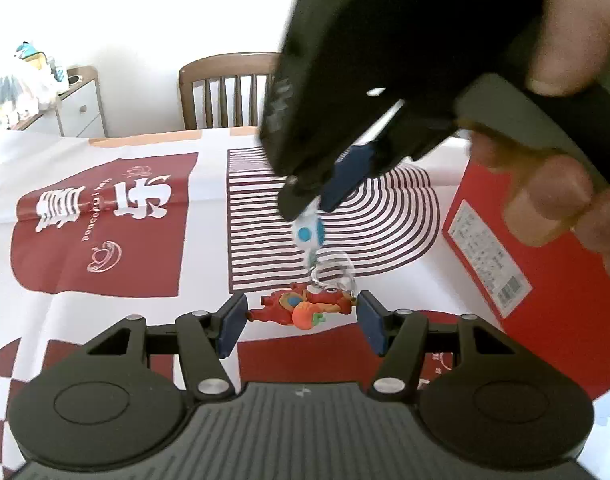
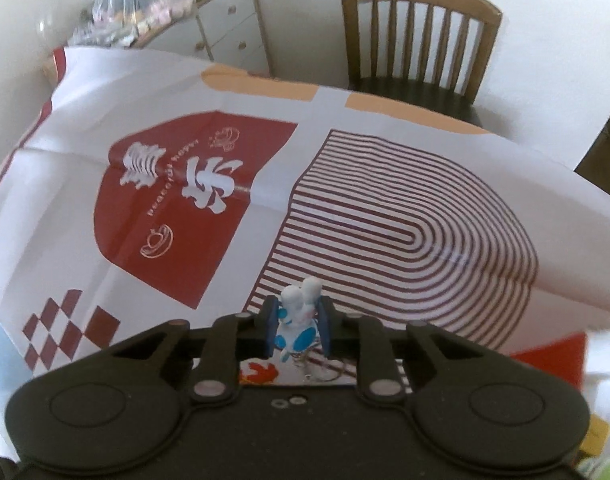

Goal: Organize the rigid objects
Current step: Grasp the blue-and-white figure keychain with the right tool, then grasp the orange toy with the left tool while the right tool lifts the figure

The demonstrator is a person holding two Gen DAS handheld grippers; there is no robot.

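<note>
Right hand-held gripper point(image 2: 296, 330) raised, pinching rabbit figurine point(image 2: 299, 320).

Home dining room, wooden chair point(image 2: 419, 36) at clothed table point(image 2: 345, 128), drawer cabinet point(image 2: 233, 28)

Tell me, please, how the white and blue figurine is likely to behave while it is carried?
The white and blue figurine looks rigid and probably light; the right gripper pinches it. Its dangling keyring may swing and snag the red figurine.
</note>
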